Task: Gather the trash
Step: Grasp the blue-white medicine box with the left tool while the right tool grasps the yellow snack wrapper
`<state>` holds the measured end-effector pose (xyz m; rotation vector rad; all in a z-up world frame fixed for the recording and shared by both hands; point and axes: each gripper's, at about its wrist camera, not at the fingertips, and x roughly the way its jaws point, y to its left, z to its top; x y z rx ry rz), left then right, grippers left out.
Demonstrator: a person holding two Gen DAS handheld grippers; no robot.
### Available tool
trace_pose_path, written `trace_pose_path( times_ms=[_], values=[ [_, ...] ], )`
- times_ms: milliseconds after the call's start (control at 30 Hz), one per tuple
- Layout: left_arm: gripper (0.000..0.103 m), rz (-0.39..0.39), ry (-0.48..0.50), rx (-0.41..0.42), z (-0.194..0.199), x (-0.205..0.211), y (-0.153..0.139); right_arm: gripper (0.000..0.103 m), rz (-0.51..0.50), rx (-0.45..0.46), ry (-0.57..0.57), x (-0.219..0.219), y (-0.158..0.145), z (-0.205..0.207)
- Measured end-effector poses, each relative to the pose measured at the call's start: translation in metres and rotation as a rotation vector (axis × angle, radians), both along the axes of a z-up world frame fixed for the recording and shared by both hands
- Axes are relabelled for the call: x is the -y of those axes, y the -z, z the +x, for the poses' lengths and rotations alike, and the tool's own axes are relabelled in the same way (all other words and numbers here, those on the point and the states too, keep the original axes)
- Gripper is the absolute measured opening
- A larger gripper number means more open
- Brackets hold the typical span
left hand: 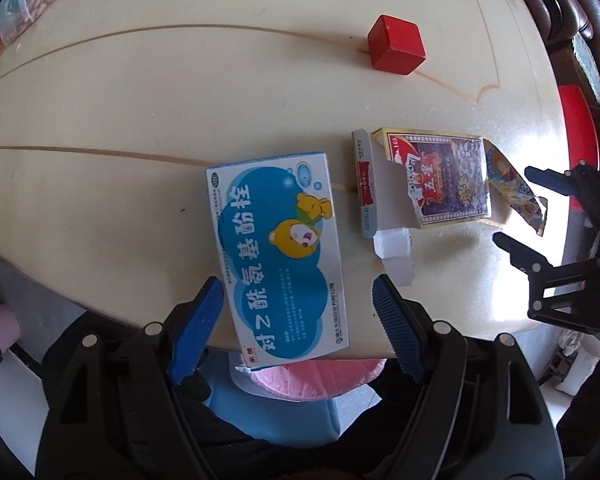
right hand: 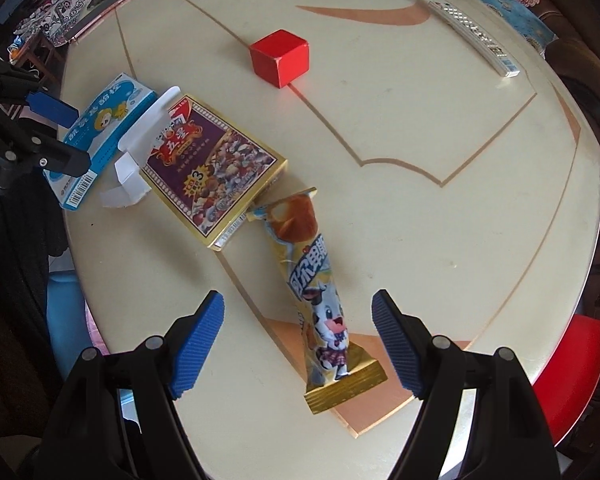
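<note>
A blue and white medicine box (left hand: 278,256) lies at the table's near edge, its lower end between the open jaws of my left gripper (left hand: 298,304); it also shows in the right wrist view (right hand: 100,136). A torn purple and gold carton (left hand: 448,180) (right hand: 216,168) lies to its right. A yellow snack wrapper (right hand: 320,300) lies flat between the open jaws of my right gripper (right hand: 298,320); its end shows in the left wrist view (left hand: 516,188). The right gripper appears there at the right edge (left hand: 516,208), and the left gripper shows in the right wrist view (right hand: 66,136).
A red cube (left hand: 396,46) (right hand: 280,58) stands further back on the cream table (right hand: 420,220). A pink-lined bin (left hand: 312,376) sits under the near edge. A silver strip box (right hand: 472,38) lies far right. A phone (right hand: 104,12) lies far left. A red stool (right hand: 572,372) stands beside the table.
</note>
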<state>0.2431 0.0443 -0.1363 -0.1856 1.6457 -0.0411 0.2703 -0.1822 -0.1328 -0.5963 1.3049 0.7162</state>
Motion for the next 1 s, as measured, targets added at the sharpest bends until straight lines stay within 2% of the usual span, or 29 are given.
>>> trace_pose_path(
  times_ms=[167,433,533,600,667,733,767,833,1000],
  values=[
    [0.075,0.017,-0.009,-0.056,0.000,-0.003,0.020,0.075,-0.003,-0.005,-0.010,-0.003,0.005,-0.003],
    [0.075,0.087,0.028,-0.030,0.000,0.006,0.021,0.072,0.003,0.017,-0.016,-0.010,0.011,-0.010],
    [0.071,0.114,0.064,-0.020,0.000,0.017,0.019,0.064,0.012,0.016,-0.001,-0.011,0.009,-0.011],
    [0.065,0.121,0.077,-0.006,0.000,0.016,0.017,0.053,0.024,0.010,0.013,-0.013,0.006,-0.012],
    [0.065,0.105,0.080,-0.006,0.000,0.015,0.016,0.050,0.022,0.018,0.026,-0.013,0.005,-0.012],
    [0.065,0.098,0.083,-0.004,0.001,0.016,0.016,0.043,0.029,0.030,0.068,-0.011,0.004,-0.012],
    [0.064,0.097,0.088,-0.002,0.002,0.015,0.017,0.032,0.032,0.033,0.096,-0.009,0.003,-0.011],
    [0.064,0.099,0.100,0.005,0.001,0.016,0.016,0.022,0.040,0.035,0.141,-0.006,0.002,-0.011],
    [0.064,0.095,0.109,0.023,-0.004,0.016,0.013,0.019,0.031,0.084,0.226,-0.007,0.001,-0.023]
  ],
)
